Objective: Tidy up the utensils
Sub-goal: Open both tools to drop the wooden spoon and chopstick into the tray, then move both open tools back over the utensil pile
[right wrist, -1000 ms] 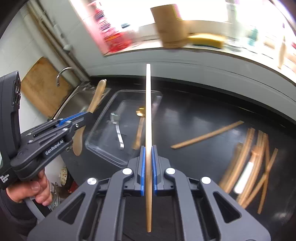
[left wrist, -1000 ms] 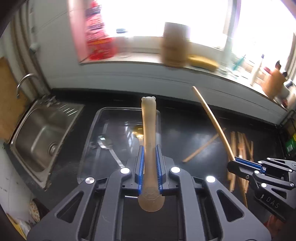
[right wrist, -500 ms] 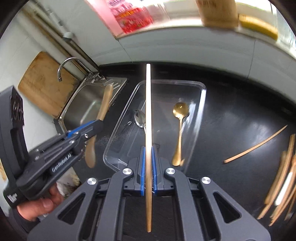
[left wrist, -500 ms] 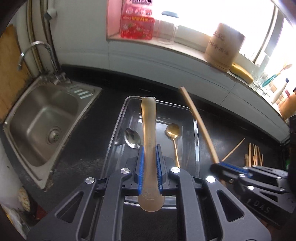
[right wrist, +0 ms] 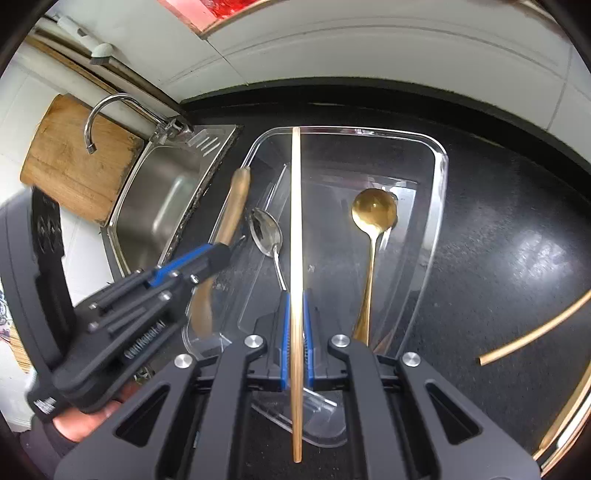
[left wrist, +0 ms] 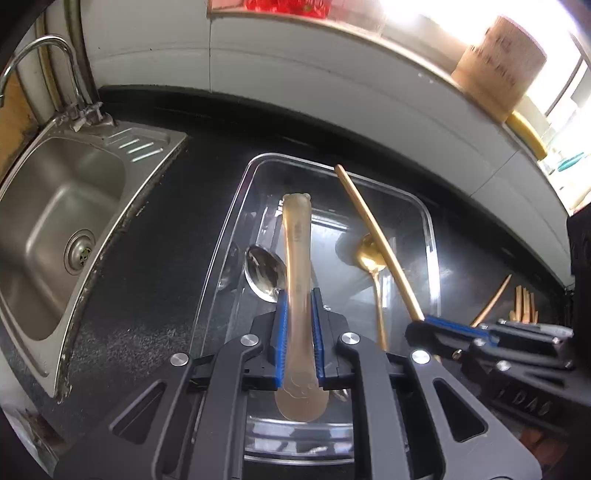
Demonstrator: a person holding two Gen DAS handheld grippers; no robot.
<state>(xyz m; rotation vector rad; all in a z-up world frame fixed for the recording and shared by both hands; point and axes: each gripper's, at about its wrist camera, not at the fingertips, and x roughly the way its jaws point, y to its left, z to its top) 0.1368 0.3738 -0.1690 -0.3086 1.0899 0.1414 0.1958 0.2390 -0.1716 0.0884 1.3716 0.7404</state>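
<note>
- Black table (left wrist: 155, 295) beside a steel sink (left wrist: 55, 229) carries a clear tray (right wrist: 439, 206).
- Left tool (left wrist: 299, 325) clamps a beige spoon (left wrist: 295, 236).
- Right tool (right wrist: 295, 325) grips a chopstick (right wrist: 295, 206).

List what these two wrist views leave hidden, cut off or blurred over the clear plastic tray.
- Left wrist view: the silver metal spoon's handle is hidden behind the left gripper and its translucent beige spoon.
- Right wrist view: the gold metal spoon's handle end is hidden by the right gripper.
- Both views: the red package is blurred and cut off by the top edge.
</note>
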